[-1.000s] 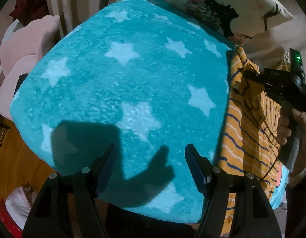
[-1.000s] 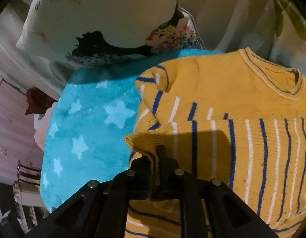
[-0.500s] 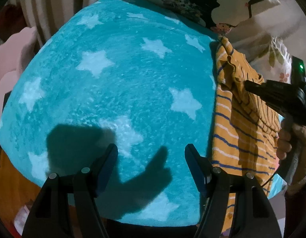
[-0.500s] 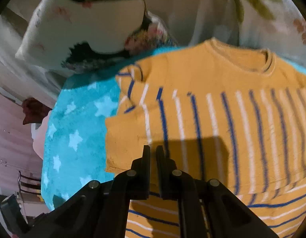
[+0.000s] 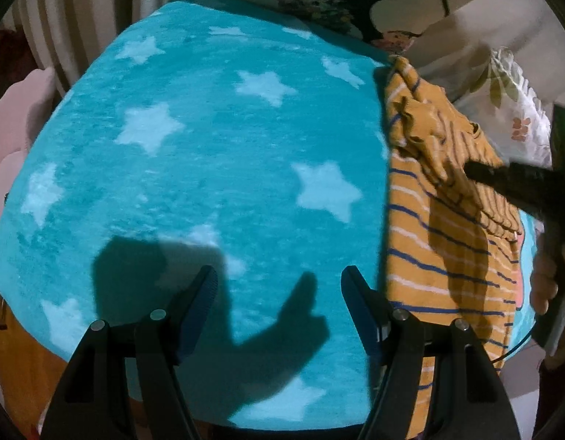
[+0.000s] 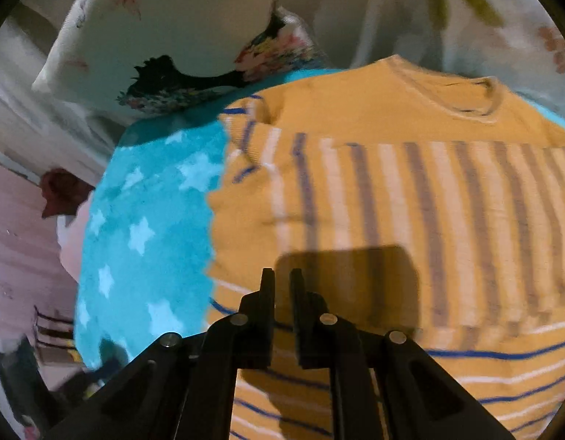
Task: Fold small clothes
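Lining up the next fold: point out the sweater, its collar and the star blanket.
sweater (image 6: pixel 410 198), right wrist view, striped chest.
collar (image 6: pixel 473 108), right wrist view, ribbed neck band.
star blanket (image 5: pixel 209 168), left wrist view, bare middle.

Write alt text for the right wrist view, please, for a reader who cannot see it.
A yellow knitted sweater with blue and white stripes lies on a turquoise fleece blanket with pale stars, one side folded over its body. The right gripper hangs above it, jaws nearly shut and holding nothing. A white floral pillow lies behind.
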`<state>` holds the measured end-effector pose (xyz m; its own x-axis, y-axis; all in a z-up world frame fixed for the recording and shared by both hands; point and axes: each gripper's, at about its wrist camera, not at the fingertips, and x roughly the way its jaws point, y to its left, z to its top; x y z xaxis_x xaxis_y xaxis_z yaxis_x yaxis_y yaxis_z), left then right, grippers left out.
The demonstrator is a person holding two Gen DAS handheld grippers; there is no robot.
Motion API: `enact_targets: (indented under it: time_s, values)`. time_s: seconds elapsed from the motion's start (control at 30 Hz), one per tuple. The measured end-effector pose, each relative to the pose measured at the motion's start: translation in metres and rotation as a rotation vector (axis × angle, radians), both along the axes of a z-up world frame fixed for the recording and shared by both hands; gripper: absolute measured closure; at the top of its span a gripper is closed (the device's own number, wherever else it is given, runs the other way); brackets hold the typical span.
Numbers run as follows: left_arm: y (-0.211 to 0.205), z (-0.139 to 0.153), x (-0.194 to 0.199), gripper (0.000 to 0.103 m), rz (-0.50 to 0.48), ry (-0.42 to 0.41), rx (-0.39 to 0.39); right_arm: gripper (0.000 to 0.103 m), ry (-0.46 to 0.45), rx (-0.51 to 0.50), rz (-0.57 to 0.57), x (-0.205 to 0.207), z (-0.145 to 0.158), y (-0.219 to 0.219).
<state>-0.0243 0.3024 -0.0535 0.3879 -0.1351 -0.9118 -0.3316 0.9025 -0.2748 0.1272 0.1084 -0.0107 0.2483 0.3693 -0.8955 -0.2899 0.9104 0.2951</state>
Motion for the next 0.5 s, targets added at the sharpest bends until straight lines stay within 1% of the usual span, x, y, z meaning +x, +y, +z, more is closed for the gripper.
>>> enact_targets:
  time_s: [0.07, 0.1, 0.2, 0.23, 0.33, 0.4, 0.43, 0.47, 0.5]
  values:
    - [-0.014, 0.001, 0.001, 0.034, -0.008, -0.002, -0.008, 0.093, -0.022, -0.054, -0.016, -0.001, 0.004, -0.029]
    - [-0.021, 0.001, 0.002, 0.034, -0.013, -0.001, -0.010, 0.093, -0.028, -0.075, -0.043, 0.001, 0.004, -0.048]
    - [-0.047, 0.000, 0.004, 0.034, -0.024, 0.006, -0.006, 0.093, -0.013, -0.063, -0.192, 0.014, 0.000, -0.119]
    - [-0.054, -0.001, 0.004, 0.034, -0.027, 0.008, -0.004, 0.093, -0.011, -0.066, -0.254, 0.019, -0.003, -0.146]
    - [-0.075, -0.006, 0.007, 0.034, -0.030, 0.018, 0.016, 0.093, 0.013, -0.092, -0.376, 0.029, -0.014, -0.211]
    - [-0.084, -0.009, 0.006, 0.034, -0.026, 0.027, 0.034, 0.093, 0.022, -0.054, -0.430, 0.027, -0.014, -0.248]
    - [-0.088, -0.011, 0.006, 0.034, -0.021, 0.033, 0.040, 0.093, 0.023, -0.052, -0.444, 0.025, -0.012, -0.259]
    - [-0.091, -0.013, 0.005, 0.034, -0.013, 0.040, 0.040, 0.092, 0.022, -0.072, -0.454, 0.021, -0.009, -0.269]
    - [-0.093, -0.015, 0.004, 0.034, -0.005, 0.045, 0.040, 0.085, 0.020, -0.085, -0.451, 0.016, -0.006, -0.279]
